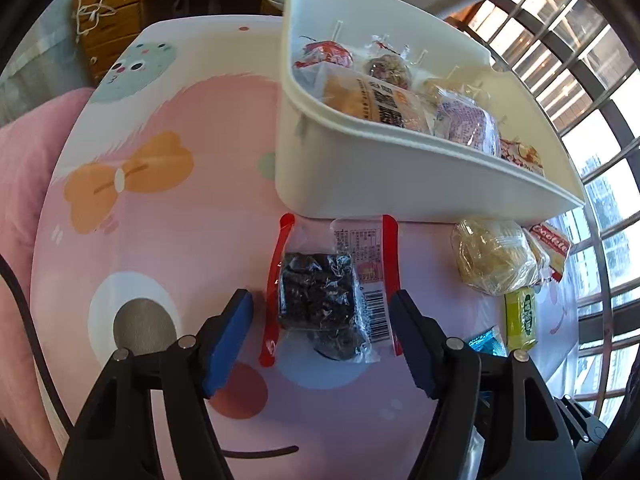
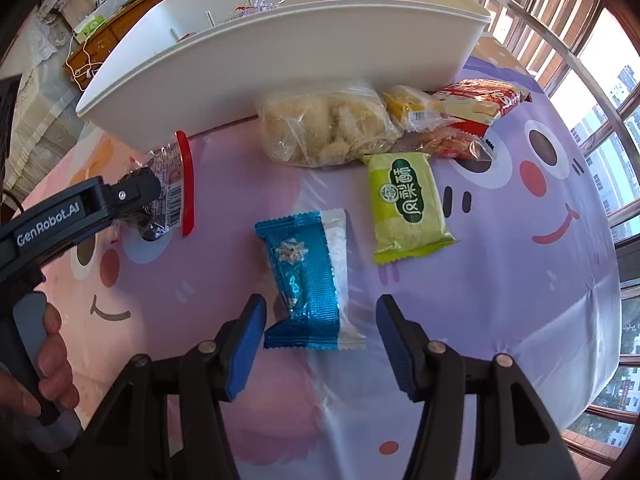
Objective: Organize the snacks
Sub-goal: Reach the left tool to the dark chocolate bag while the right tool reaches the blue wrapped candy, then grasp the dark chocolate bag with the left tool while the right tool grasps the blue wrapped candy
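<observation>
One red-edged clear packet [image 1: 328, 292] holds a dark, lumpy snack

The bench [image 1: 168, 216] wears a glossy cloth printed with cartoon faces, pink on one side and purple [image 2: 500, 240] on the other, with an orange bow [image 1: 128, 178] drawn on the pink part. Behind it stands a wooden desk with drawers [image 1: 120, 4], a white cord [image 1: 90, 10] hanging over its corner, and a pink cushion [image 1: 24, 168] lies just beside the bench edge. Barred windows [image 1: 592, 92] curve around the far side, with buildings [image 2: 618, 128] visible outside.
</observation>
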